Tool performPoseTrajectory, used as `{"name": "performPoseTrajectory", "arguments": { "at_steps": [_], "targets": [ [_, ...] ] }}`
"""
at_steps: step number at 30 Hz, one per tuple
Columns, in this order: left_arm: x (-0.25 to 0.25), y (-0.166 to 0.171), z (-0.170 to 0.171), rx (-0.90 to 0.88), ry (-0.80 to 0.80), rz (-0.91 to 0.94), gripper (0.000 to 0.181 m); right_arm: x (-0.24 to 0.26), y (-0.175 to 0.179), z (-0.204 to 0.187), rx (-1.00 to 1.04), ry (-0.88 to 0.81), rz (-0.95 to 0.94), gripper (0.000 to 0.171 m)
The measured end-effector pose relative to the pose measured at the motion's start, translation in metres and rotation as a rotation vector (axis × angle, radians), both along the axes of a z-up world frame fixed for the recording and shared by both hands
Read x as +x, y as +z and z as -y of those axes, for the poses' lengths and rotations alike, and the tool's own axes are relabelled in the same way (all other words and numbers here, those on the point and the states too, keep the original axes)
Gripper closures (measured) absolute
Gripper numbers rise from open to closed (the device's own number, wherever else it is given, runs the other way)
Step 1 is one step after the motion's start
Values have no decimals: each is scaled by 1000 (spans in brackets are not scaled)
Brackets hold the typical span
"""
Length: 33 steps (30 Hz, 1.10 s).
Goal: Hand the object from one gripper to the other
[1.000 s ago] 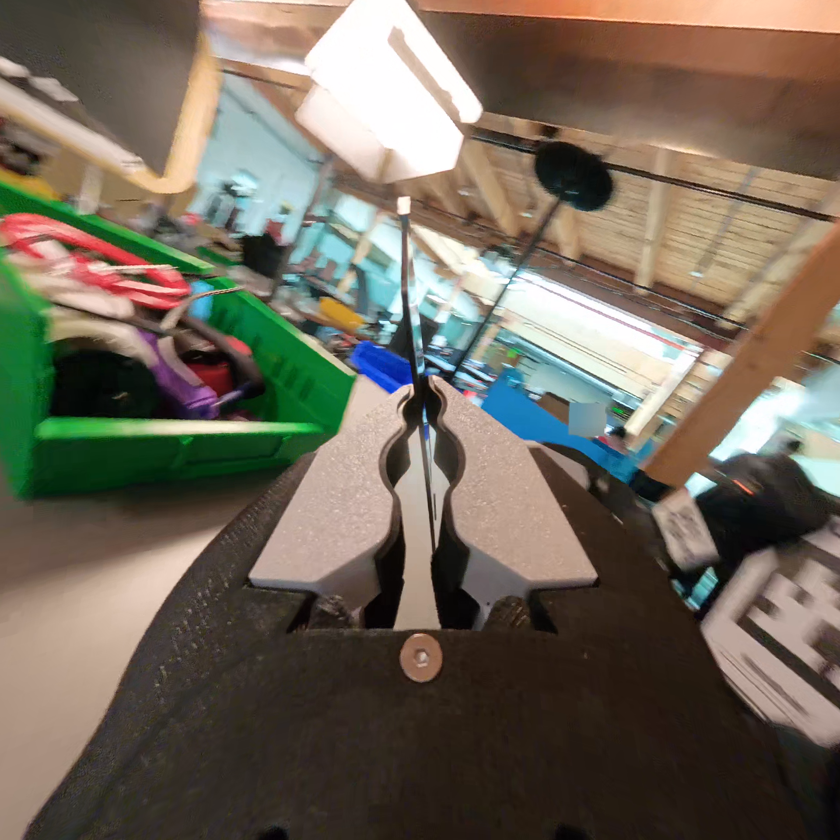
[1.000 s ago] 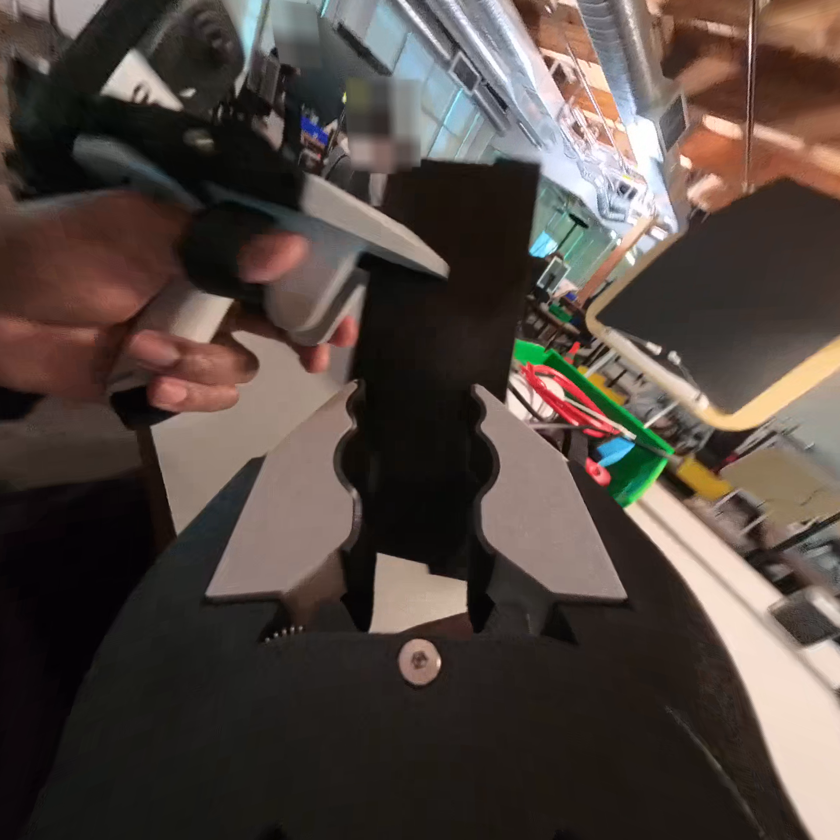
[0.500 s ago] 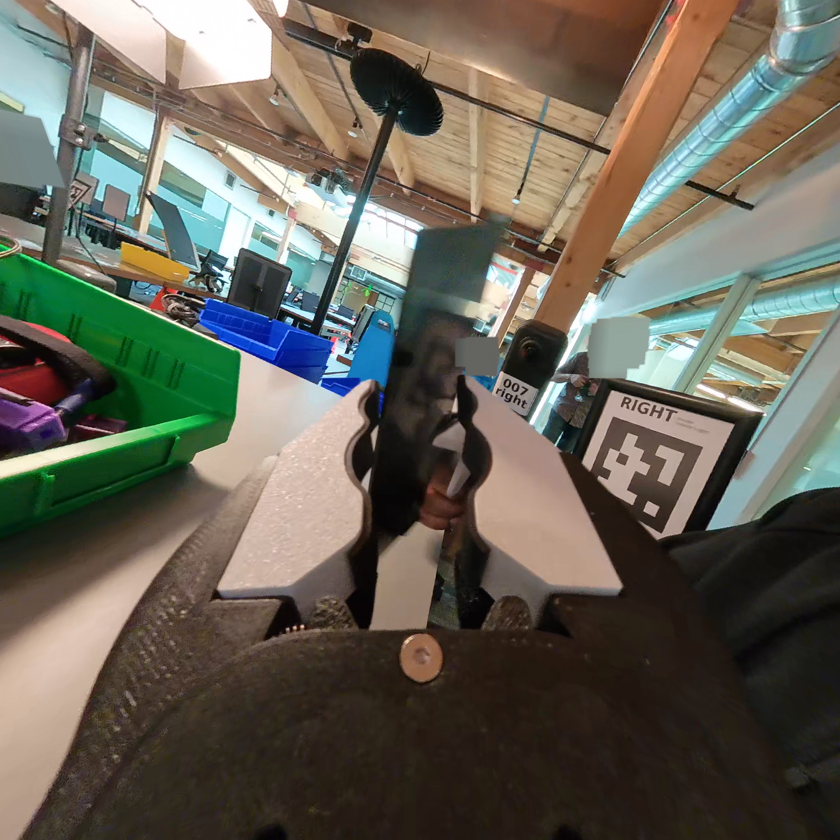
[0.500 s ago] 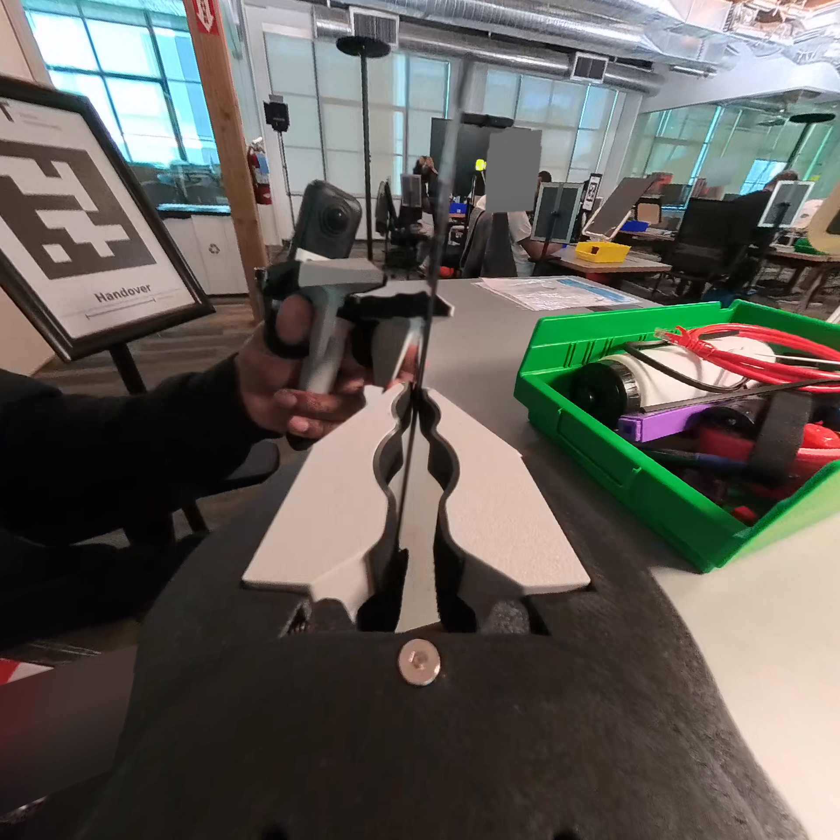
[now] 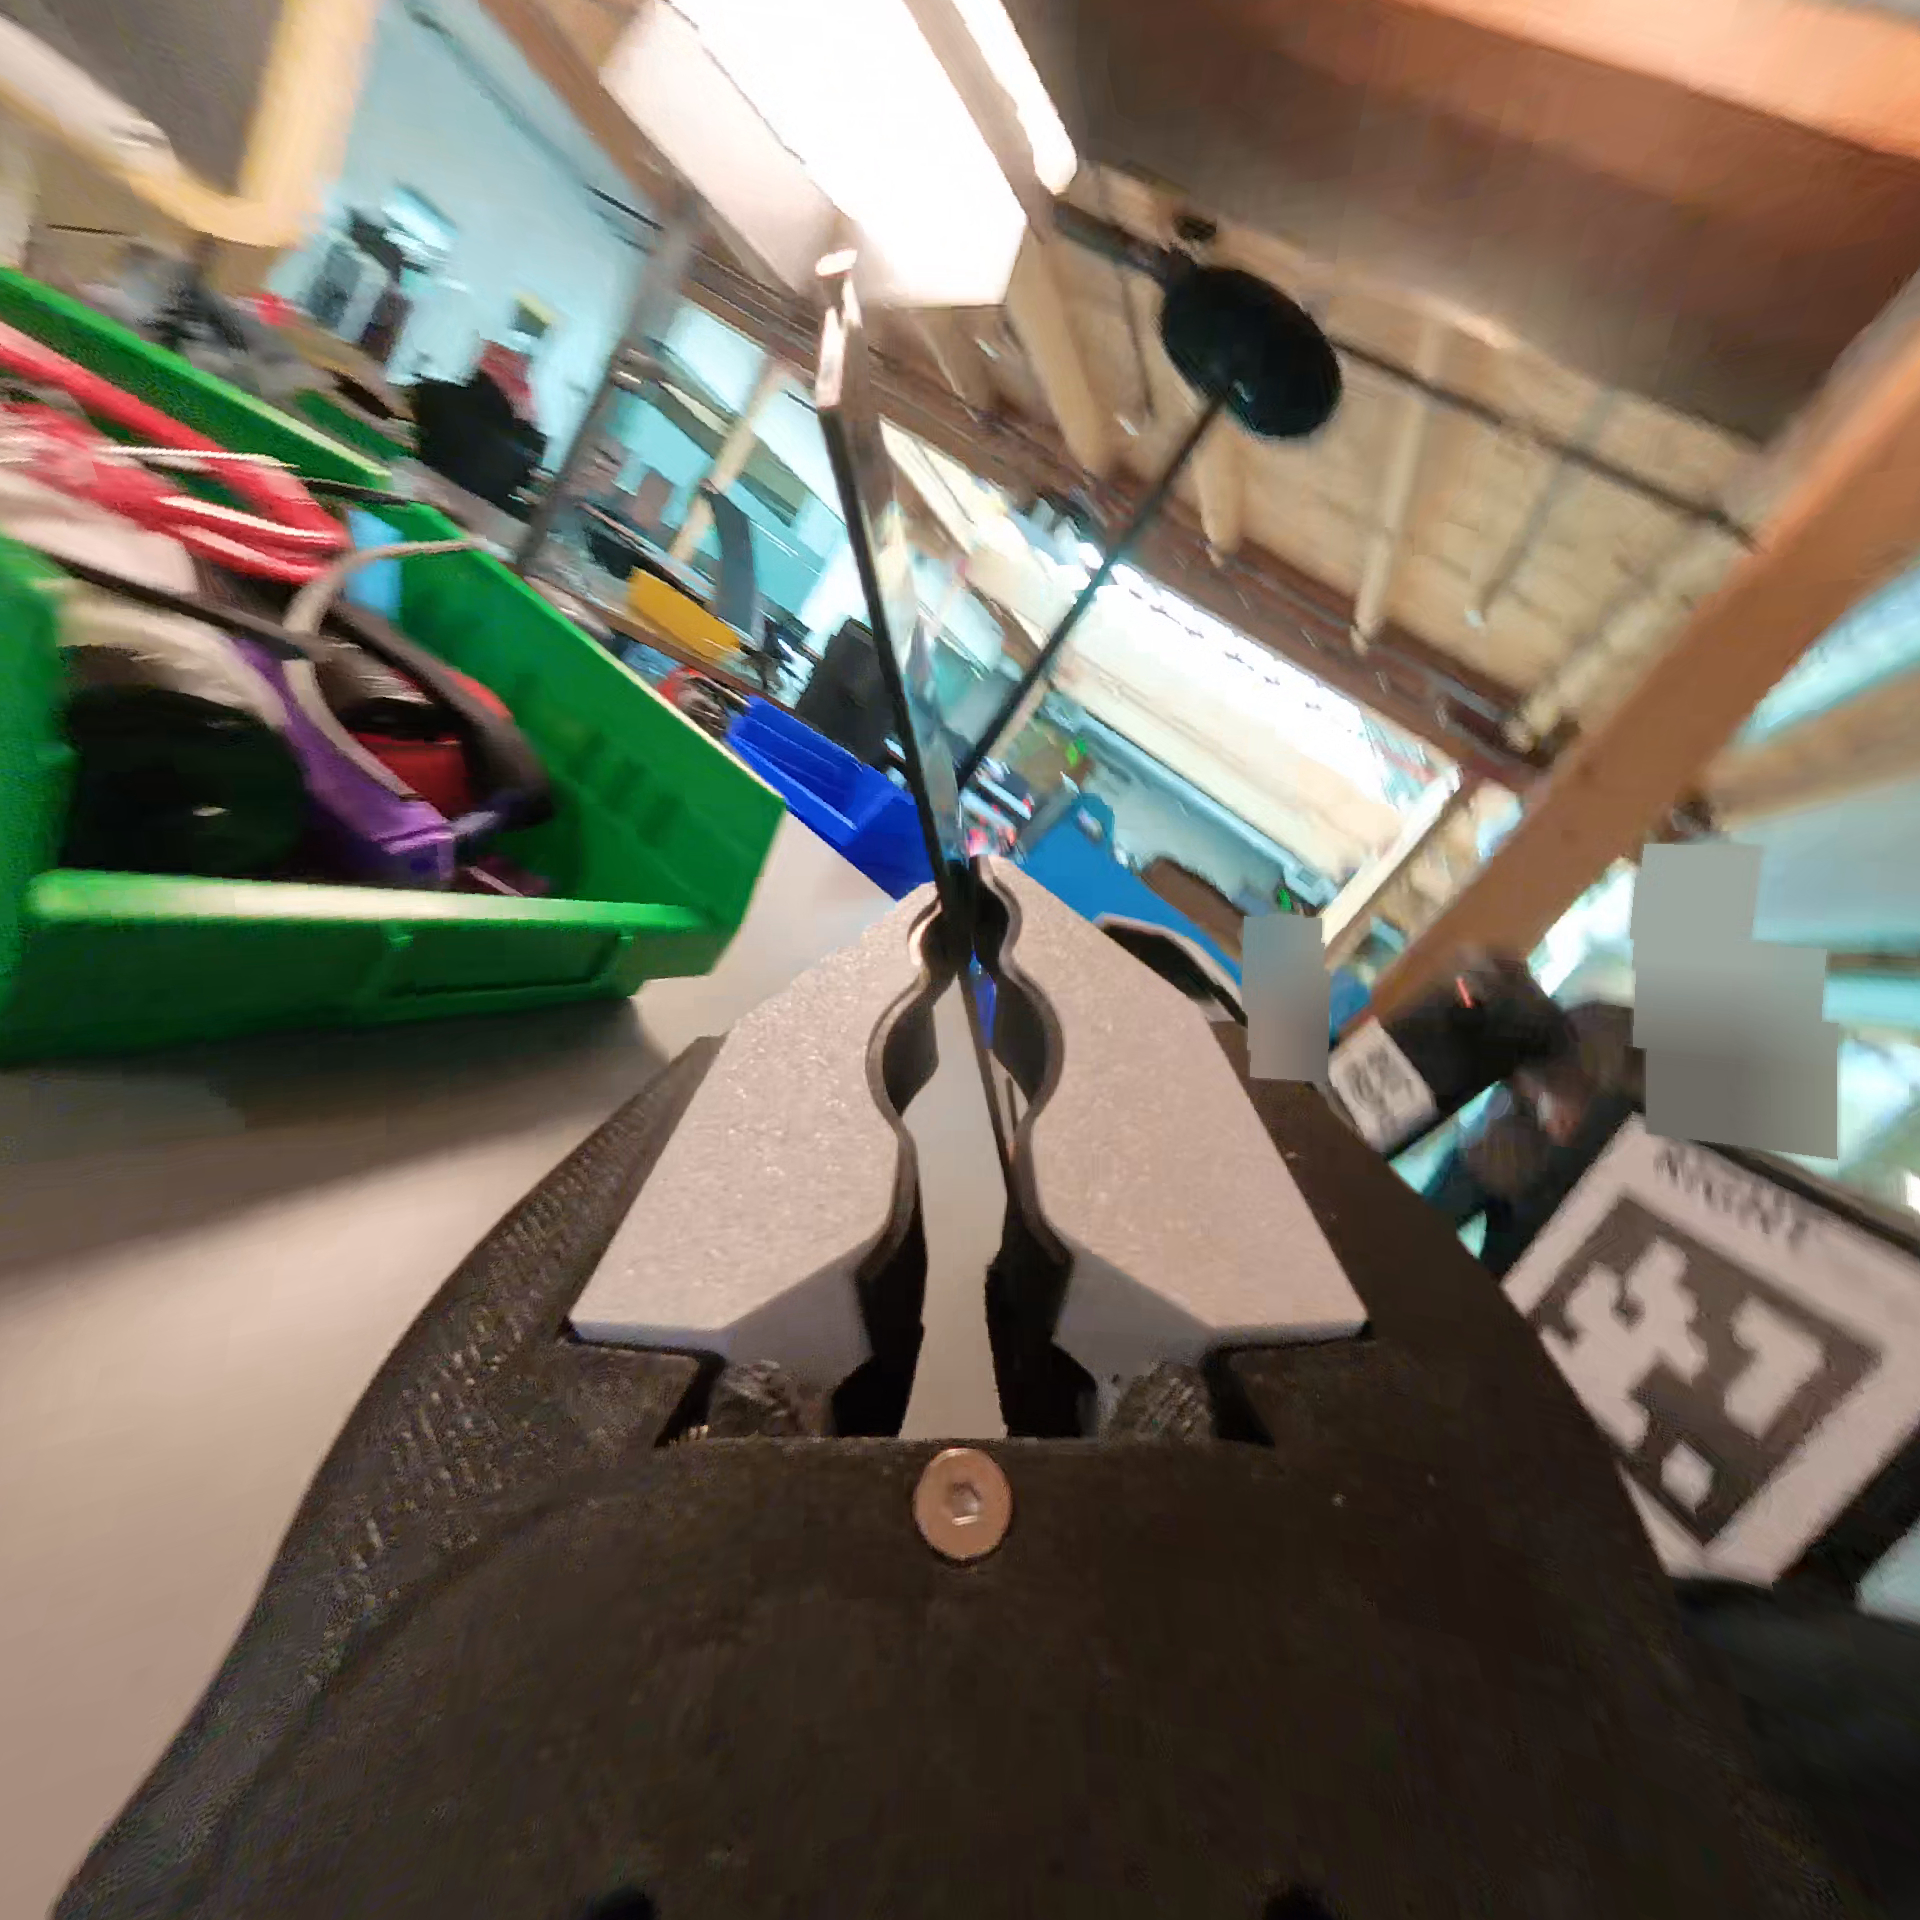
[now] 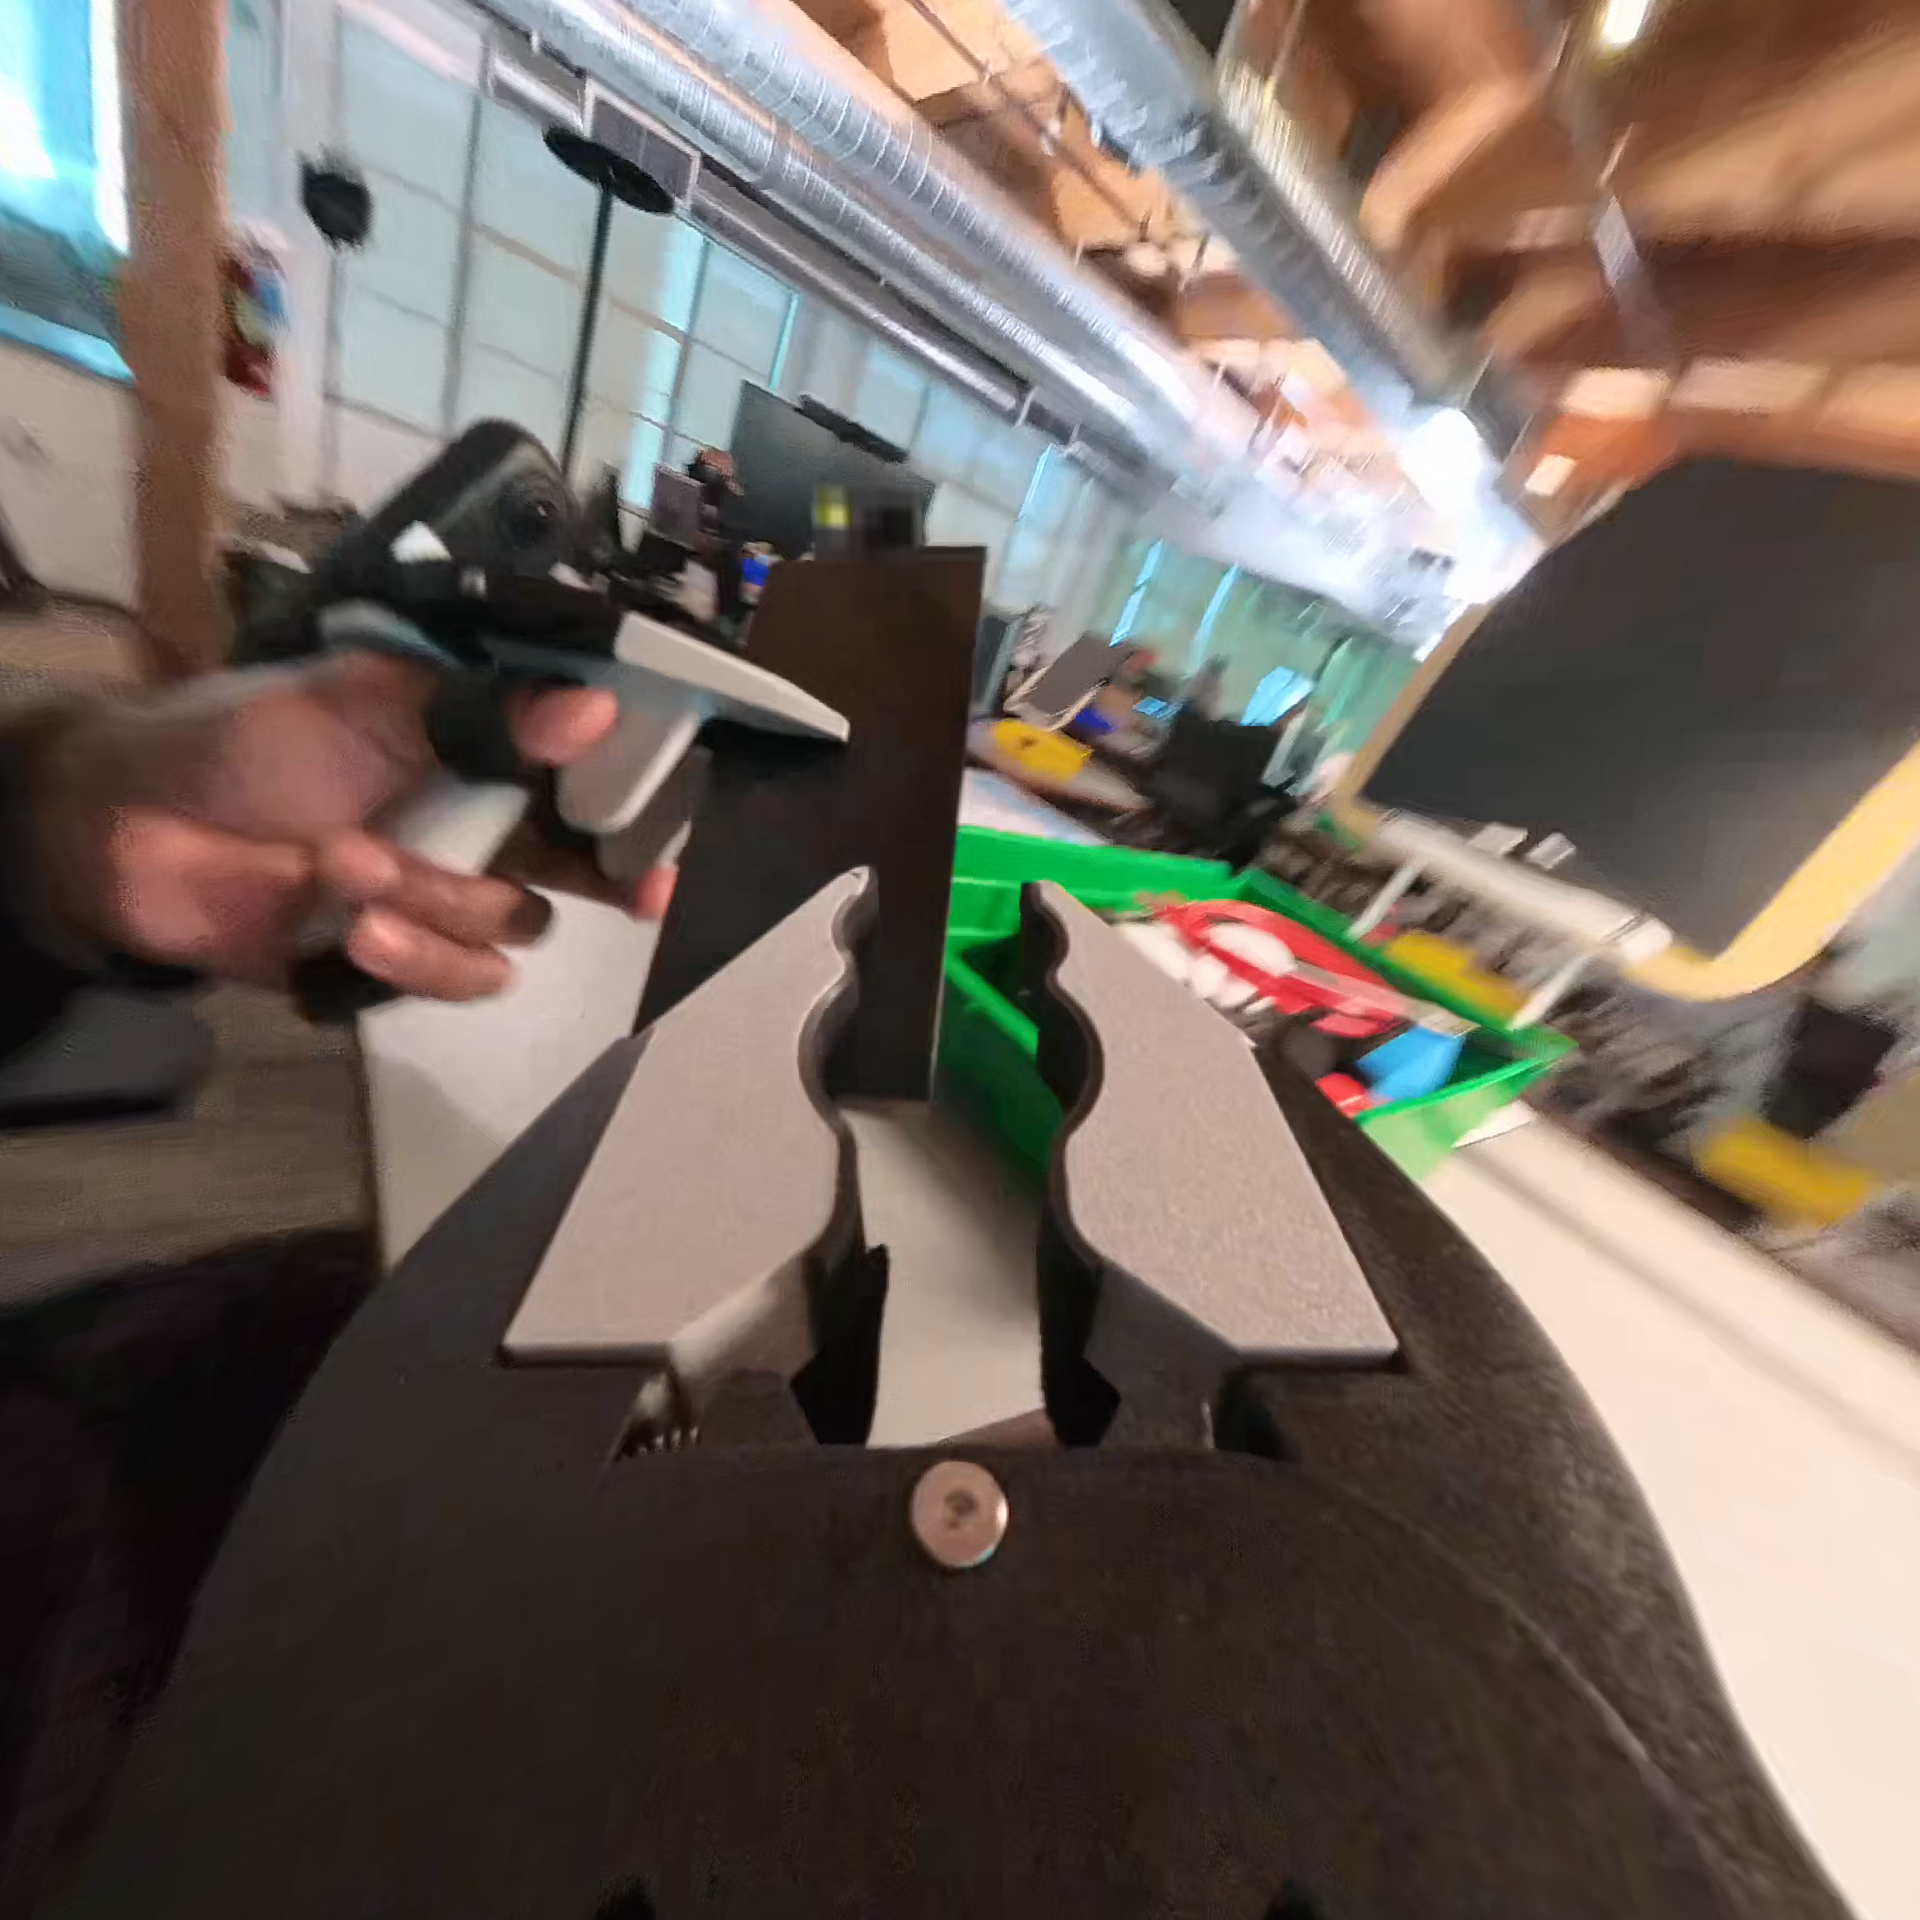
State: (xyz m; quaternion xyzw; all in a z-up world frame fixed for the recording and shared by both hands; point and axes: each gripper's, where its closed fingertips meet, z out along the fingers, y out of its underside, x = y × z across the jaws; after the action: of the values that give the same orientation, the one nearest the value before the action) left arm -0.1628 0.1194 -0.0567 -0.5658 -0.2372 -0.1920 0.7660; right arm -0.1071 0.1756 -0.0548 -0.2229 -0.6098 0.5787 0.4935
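Thin black flat panel (image 6: 883,790) held upright at frame center.
Seen broadside in the right wrist view as a dark rectangle; in the left wrist view it (image 5: 883,582) appears edge-on, a slim line leaning toward the upper left.

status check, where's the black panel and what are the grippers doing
Left gripper shut on black panel. Right gripper open around its lower end. Nothing in the way.
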Motion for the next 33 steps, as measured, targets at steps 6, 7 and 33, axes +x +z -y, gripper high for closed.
{"name": "performPoseTrajectory", "arguments": {
  "at_steps": [6, 7, 33],
  "targets": [
    [-29, 0, 23, 126, 120, 249, 179, -1, -32, 11, 546, -172, -232, 125],
    [-28, 0, 22, 132, 120, 261, 179, -5, -37, 12, 599, -208, -252, 120],
    [18, 15, -11, 165, -77, 34, 124, 0, 2, 23, -538, 382, 269, 168]
  ]
}}
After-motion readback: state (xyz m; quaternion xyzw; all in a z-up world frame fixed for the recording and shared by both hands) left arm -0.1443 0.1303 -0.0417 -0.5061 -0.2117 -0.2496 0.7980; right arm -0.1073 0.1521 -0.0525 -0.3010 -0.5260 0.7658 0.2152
